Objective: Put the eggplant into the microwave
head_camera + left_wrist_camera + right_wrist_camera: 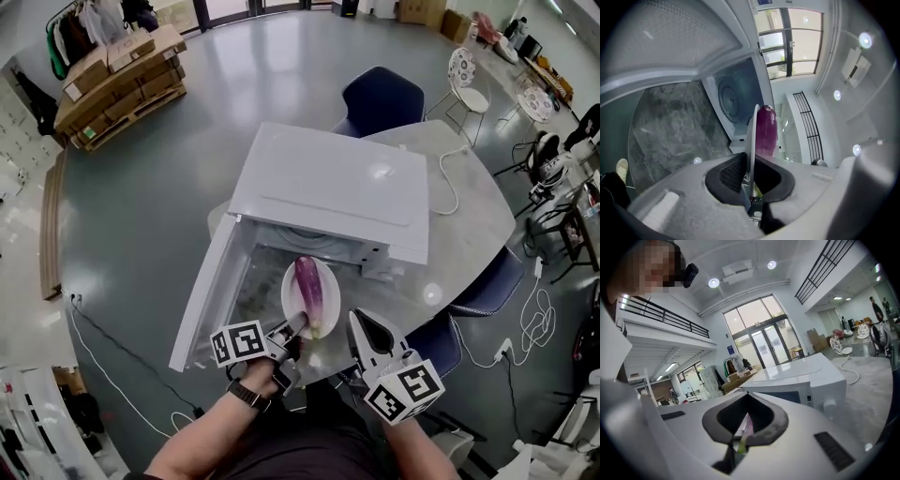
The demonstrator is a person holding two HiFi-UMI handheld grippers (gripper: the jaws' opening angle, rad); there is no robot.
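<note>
A purple eggplant [309, 284] lies on a white plate [290, 302] just in front of the open white microwave [328, 183]. My left gripper [297, 325] is shut on the plate's near rim. In the left gripper view the plate [753, 133] stands edge-on between the pads, the eggplant [766, 129] lies beyond, and the microwave's cavity [733, 101] is ahead. My right gripper [360, 322] hovers just right of the plate with its jaws together and holds nothing. In the right gripper view, that gripper [742, 436] faces the microwave's front [801, 378].
The microwave door [211, 295] hangs open to the left. A white cable [452, 187] runs over the grey table [469, 234]. A blue chair [380, 94] stands behind the table and another [487, 291] at its right. Stacked boxes [122, 80] sit far left.
</note>
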